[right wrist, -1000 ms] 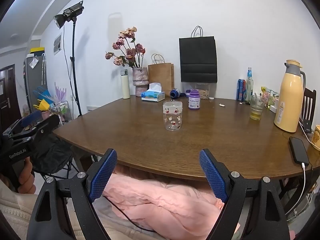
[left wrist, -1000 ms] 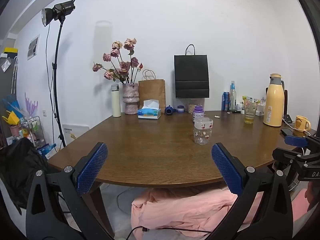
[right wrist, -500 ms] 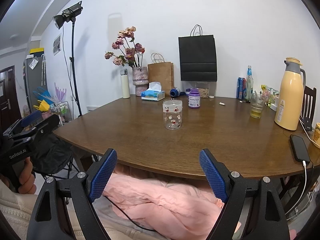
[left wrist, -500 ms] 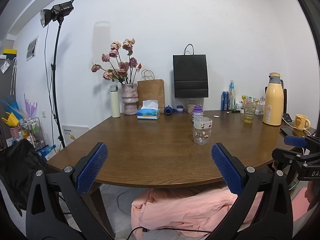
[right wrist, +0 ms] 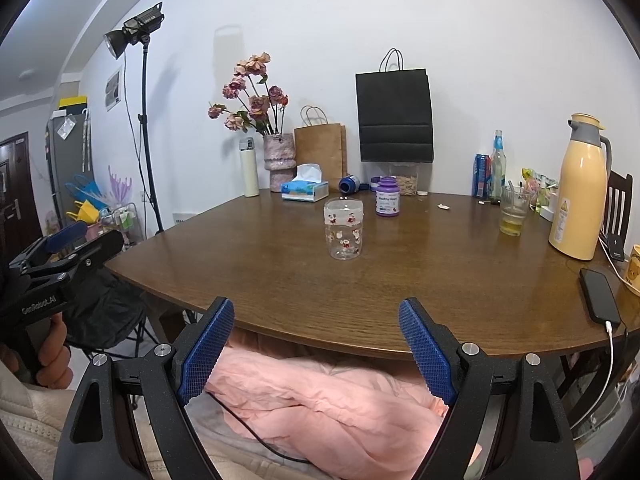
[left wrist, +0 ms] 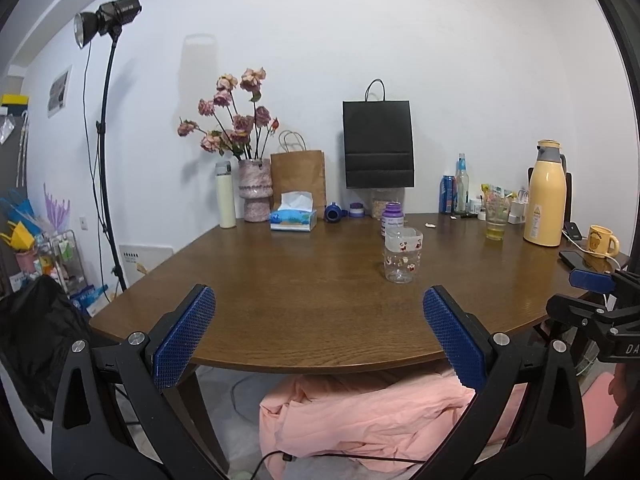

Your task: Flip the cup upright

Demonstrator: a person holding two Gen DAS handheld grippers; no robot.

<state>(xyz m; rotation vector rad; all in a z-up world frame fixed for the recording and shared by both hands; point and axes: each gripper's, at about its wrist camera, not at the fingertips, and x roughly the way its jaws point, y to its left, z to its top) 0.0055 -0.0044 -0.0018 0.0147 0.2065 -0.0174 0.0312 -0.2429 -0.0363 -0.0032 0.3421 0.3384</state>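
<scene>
Cup point(right wrist: 343, 229) stands on table point(right wrist: 440, 276); both grippers open, apart.

A: Beyond the fingers point(right wrist: 208, 350), the counter point(right wrist: 460, 280) looks like dark wood, grained, with a soft sheen. And the cup point(right wrist: 344, 229) ahead of them?

B: Clear, smooth and glossy, plastic or glass, I cannot tell. The finger pads are blue with a rough knurled texture, set on matt black frames. Below them lies pink cloth point(right wrist: 332, 396), soft and creased.
</scene>
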